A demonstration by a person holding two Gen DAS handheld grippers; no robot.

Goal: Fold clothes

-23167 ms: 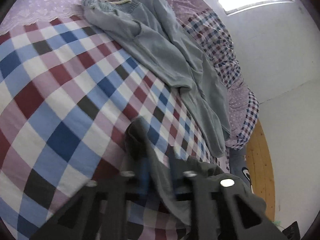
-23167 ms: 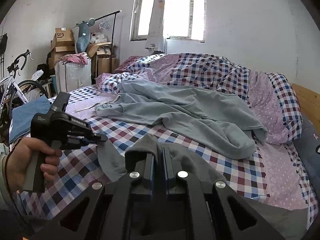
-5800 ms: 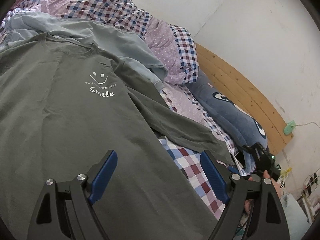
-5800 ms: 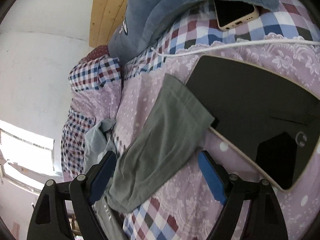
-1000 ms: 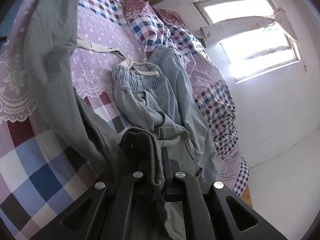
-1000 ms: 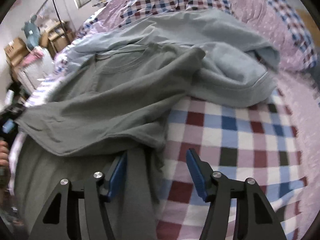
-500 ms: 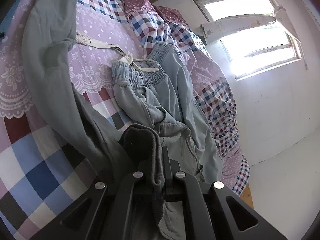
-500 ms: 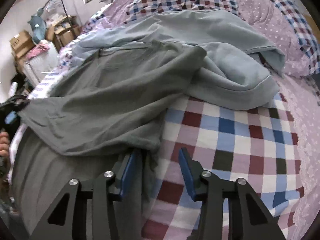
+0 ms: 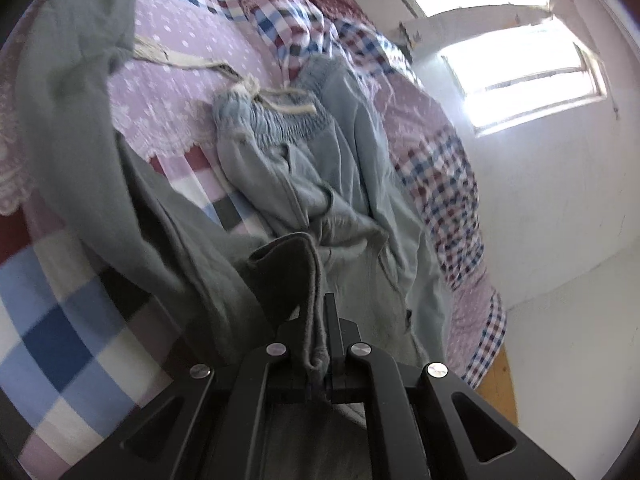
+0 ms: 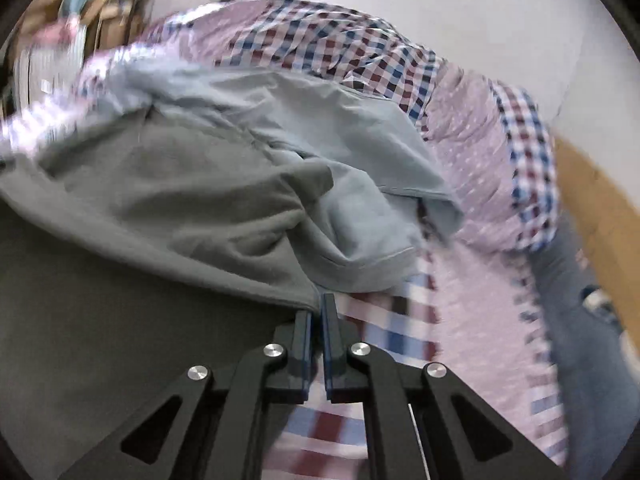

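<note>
Since half a second ago, right tool (image 10: 316, 320) jaws have just been closing on grey T-shirt (image 10: 168, 208) hem on the bed (image 10: 400, 328); left tool (image 9: 318, 320) clamped on its other edge. Thin bite could slip when lifted; blue garment (image 10: 320, 128) may be dragged along.

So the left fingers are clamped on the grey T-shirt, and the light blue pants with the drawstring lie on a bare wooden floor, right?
Not quite. The left fingers are clamped on the grey T-shirt, but the light blue pants with the drawstring lie on the checked bedspread, not a bare wooden floor. The left wrist view shows it.
</note>
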